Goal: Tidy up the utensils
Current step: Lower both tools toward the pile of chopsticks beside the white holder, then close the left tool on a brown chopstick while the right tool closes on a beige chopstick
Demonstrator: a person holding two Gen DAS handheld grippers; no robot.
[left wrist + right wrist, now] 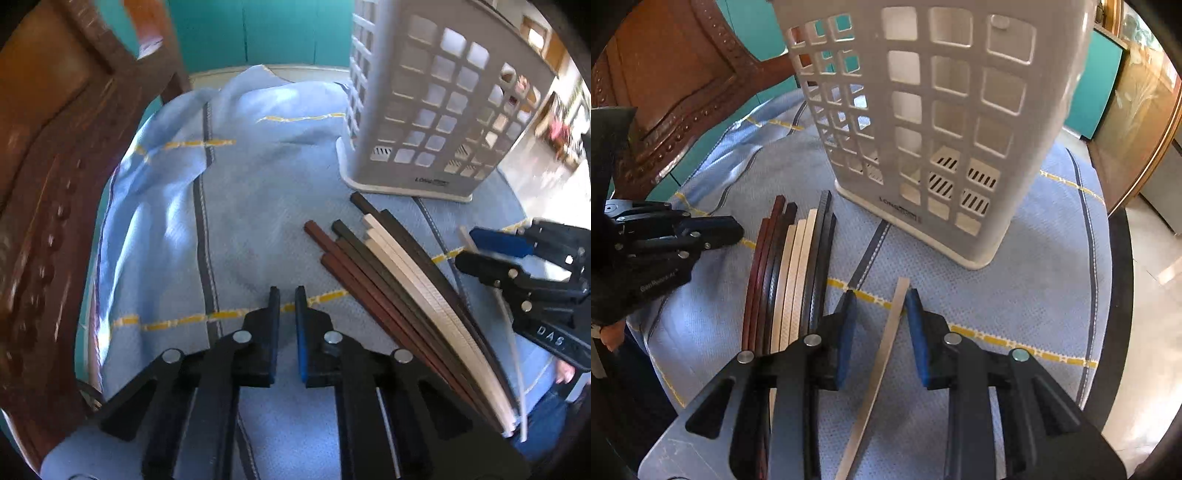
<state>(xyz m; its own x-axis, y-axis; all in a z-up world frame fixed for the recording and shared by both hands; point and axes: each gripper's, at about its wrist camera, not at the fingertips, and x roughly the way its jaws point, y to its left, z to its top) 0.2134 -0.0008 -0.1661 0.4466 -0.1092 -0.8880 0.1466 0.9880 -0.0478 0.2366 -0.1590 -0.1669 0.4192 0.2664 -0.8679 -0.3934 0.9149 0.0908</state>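
Note:
Several chopsticks (399,280) in red-brown, dark and cream lie in a bundle on the blue cloth (240,206), also in the right wrist view (790,273). A white perforated utensil holder (424,99) stands upright beyond them (931,122). My left gripper (287,295) is nearly shut and empty, left of the bundle. My right gripper (881,295) is open around a single cream chopstick (882,358) lying on the cloth between its fingers, apart from the bundle. It also shows in the left wrist view (476,251).
A carved brown wooden chair (55,166) stands at the left, close to the cloth's edge (676,85). Teal cabinets (258,33) are behind. The table's edge and floor (1145,295) lie to the right.

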